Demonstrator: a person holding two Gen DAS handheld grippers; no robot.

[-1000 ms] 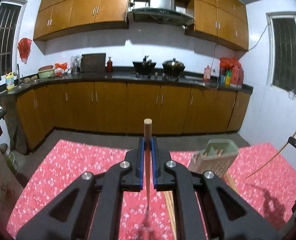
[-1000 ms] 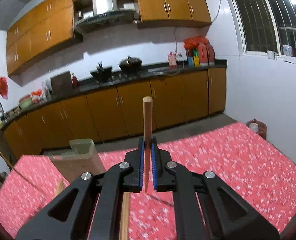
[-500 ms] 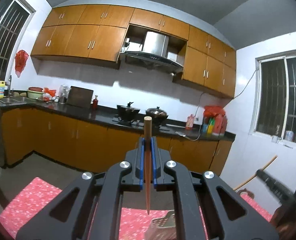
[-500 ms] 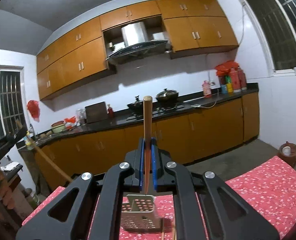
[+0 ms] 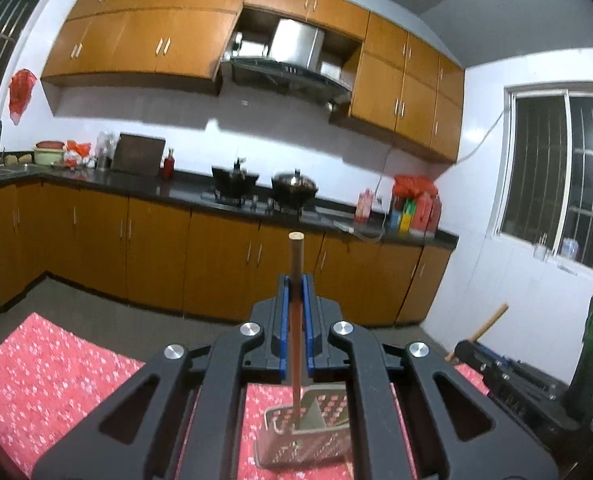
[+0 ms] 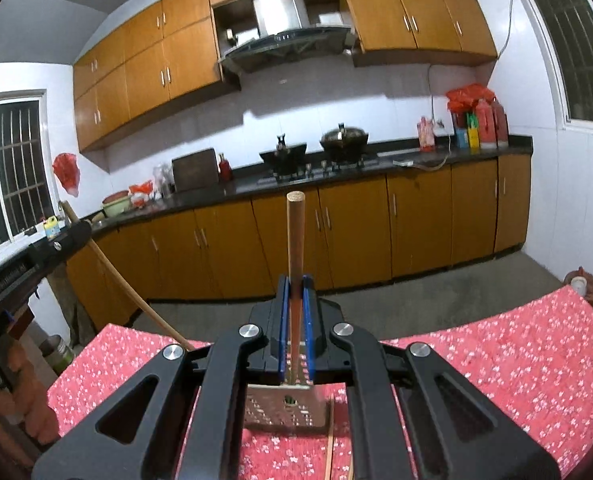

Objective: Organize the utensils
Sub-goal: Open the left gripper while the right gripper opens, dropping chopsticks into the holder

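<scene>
Below each claw at 6 o'clock sat the holder, mouth up. Left gripper and right gripper each pinched a chopstick upright, tips over it.

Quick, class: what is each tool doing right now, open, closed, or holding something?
Left tool: closed on a wooden chopstick.
Right tool: closed on another wooden chopstick.

Left gripper and right gripper both clamped shut, raised, pointing slightly downward, side by side.
</scene>
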